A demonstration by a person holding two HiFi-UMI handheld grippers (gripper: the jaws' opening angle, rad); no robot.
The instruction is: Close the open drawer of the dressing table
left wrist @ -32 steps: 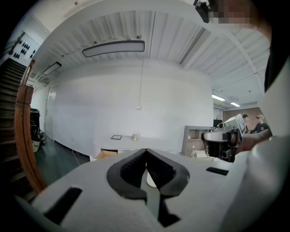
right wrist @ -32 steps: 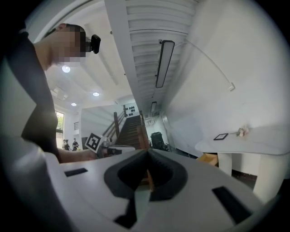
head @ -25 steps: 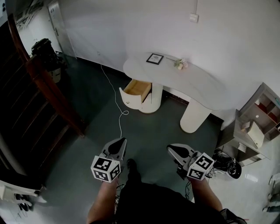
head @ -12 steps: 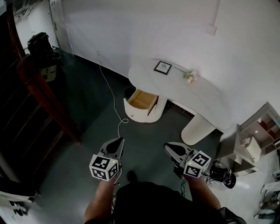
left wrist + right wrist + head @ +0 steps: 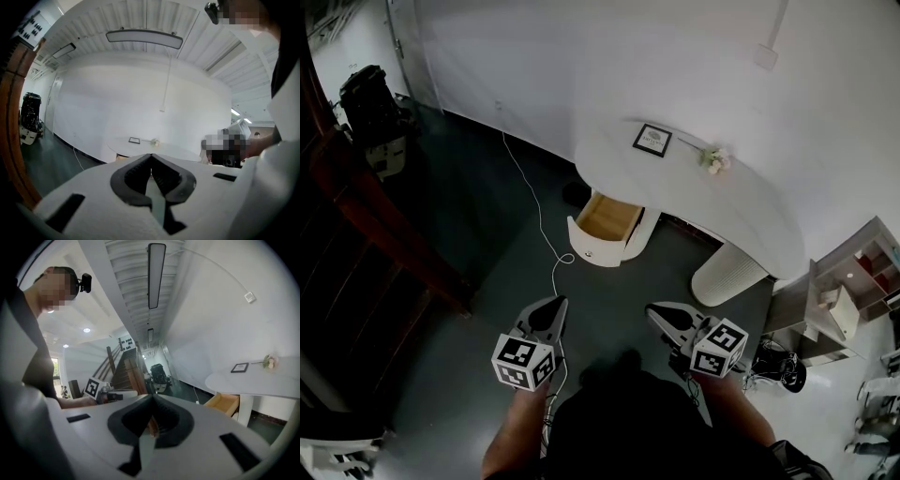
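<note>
Left gripper view showed the left gripper [image 5: 150, 155] with its jaws pressed together at the tips and nothing between them. The right gripper [image 5: 152, 397] was the same in its own view, tips meeting and empty. From the head view both were held low and near the person's body, pointing toward the far side of the room.

Well apart from them, across dark floor, stood the dressing table [image 5: 712, 202], white and curved, with a small picture frame [image 5: 653, 140] and a flower [image 5: 713, 159] on top. Its drawer [image 5: 607, 223] stood pulled out at the left end, wooden inside showing, wholly untouched.

A white cable [image 5: 542, 220] ran along the floor and curled just beside the drawer's near left corner. I judged that the likeliest trouble: a foot could catch it on the approach. A push landing off-centre on the rounded drawer front might also skew the drawer so that it jammed, or let the closed tips slide off it.
</note>
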